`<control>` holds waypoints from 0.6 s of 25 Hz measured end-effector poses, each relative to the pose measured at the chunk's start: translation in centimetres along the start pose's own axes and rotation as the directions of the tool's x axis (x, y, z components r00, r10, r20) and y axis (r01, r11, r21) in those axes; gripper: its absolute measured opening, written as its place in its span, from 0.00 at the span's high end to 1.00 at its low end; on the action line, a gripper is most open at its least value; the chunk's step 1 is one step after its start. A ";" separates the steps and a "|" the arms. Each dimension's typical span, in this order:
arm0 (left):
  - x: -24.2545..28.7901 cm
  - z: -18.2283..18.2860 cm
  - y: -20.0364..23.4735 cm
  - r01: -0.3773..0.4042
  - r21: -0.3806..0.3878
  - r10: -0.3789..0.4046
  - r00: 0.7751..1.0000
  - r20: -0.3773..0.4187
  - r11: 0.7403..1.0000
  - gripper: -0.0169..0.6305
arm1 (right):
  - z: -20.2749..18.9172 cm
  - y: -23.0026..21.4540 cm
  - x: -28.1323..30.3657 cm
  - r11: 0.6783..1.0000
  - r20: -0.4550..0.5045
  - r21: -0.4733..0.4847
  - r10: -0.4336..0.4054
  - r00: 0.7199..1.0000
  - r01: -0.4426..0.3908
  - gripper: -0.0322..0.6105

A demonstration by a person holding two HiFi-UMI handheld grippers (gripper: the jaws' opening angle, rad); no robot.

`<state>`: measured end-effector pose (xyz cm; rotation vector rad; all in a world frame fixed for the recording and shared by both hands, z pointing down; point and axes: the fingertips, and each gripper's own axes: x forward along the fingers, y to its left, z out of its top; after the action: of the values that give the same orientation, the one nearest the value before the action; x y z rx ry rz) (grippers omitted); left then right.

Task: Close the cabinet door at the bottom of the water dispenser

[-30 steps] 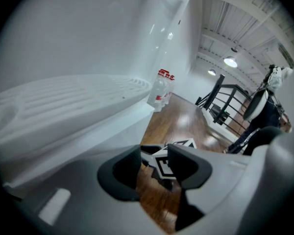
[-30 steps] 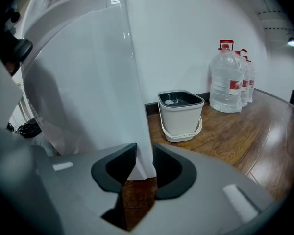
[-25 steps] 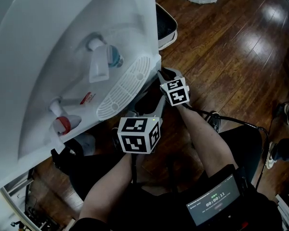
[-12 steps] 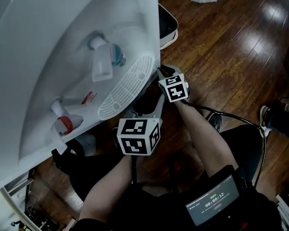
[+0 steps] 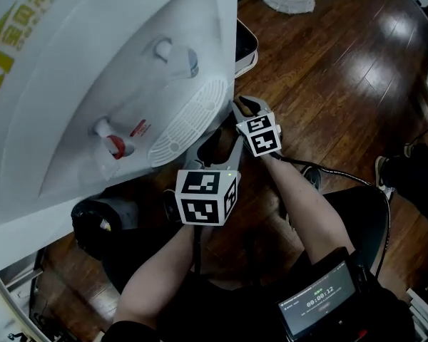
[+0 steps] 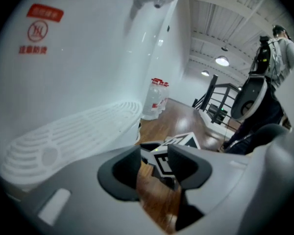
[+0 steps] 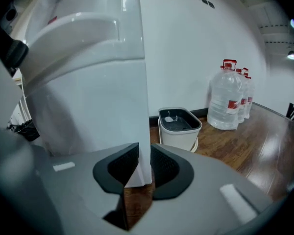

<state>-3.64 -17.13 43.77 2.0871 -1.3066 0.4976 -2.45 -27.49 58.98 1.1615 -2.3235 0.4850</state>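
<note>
The white water dispenser (image 5: 107, 70) fills the upper left of the head view, with its drip grille (image 5: 187, 123) and two taps (image 5: 113, 142). In the right gripper view its white lower body (image 7: 98, 106) stands just ahead, its corner edge in line with the jaws. I cannot make out the cabinet door itself. My right gripper (image 5: 247, 105) points at that lower corner, its jaws closing to a thin slit with nothing between them. My left gripper (image 5: 217, 142) sits beside it under the grille (image 6: 73, 131), shut and empty, and the right gripper's cube (image 6: 179, 146) shows past its tips.
A white tub with a dark inside (image 7: 178, 126) stands on the wooden floor (image 5: 328, 70) right of the dispenser, with large water bottles (image 7: 228, 94) behind it. A black round object (image 5: 93, 223) lies under the dispenser's left side. A person (image 6: 279, 48) stands far off.
Both grippers have lifted a little along the dispenser's front. The head view has swung, so the dispenser's upper face and a yellow logo now show.
</note>
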 end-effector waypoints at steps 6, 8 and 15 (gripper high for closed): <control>-3.8 2.8 0.3 -0.050 -0.009 0.051 0.990 0.129 0.999 0.68 | 2.4 -0.5 -5.7 0.998 0.096 0.052 -0.035 0.995 0.030 0.88; -5.5 3.2 0.4 -0.083 -0.001 0.082 0.981 0.174 0.997 0.68 | 3.6 0.3 -7.9 0.998 0.127 0.045 -0.039 0.991 0.034 0.89; -11.0 1.1 -2.7 -0.133 0.080 0.107 0.956 0.272 0.988 0.68 | 7.4 5.4 -17.6 0.997 0.259 -0.073 0.019 0.966 0.000 0.90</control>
<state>-6.05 -9.71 35.54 2.2239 -1.5995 0.3446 0.23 -16.98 42.43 1.2426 -2.5457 0.2609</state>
